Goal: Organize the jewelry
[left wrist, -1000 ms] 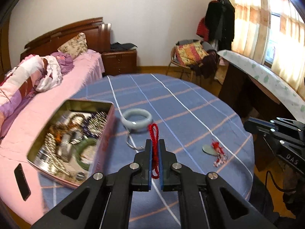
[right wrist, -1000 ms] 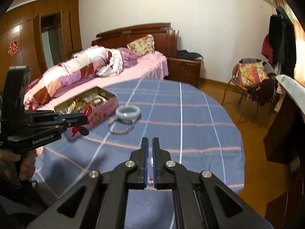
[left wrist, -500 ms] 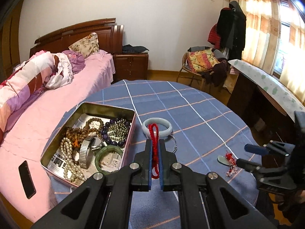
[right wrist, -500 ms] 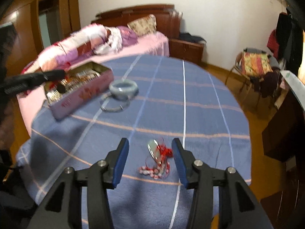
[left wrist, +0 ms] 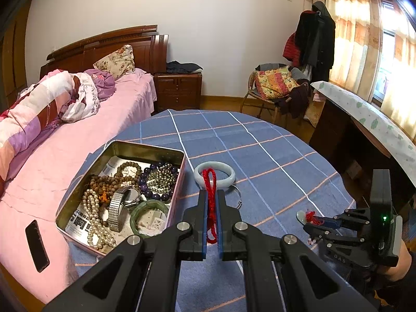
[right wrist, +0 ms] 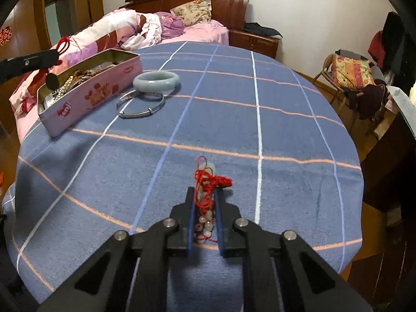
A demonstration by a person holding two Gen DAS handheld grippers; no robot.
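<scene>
My left gripper [left wrist: 211,193] is shut on a red cord [left wrist: 211,208], held above the blue checked table [left wrist: 273,161] beside the open tin [left wrist: 145,147] of beads, pearls and a watch. In the right wrist view a dark pendant [right wrist: 52,80] hangs from that cord over the tin [right wrist: 91,98]. My right gripper [right wrist: 205,191] is low on the table. Its jaws are closing, with a red-cord string of pale beads and a jade pendant [right wrist: 208,179] between the pads. A pale jade bangle [right wrist: 156,80] and a silver bangle [right wrist: 140,104] lie next to the tin.
A pink bed [left wrist: 78,135] with a dark phone [left wrist: 37,245] on it borders the table's left side. A chair [left wrist: 273,88] heaped with clothes stands behind, and a covered desk [left wrist: 364,114] at the right. The table's round edge [right wrist: 356,161] drops off close to the right.
My right gripper opened, sank over the beaded pendant and closed around it. The left gripper kept its hold on the red cord.
</scene>
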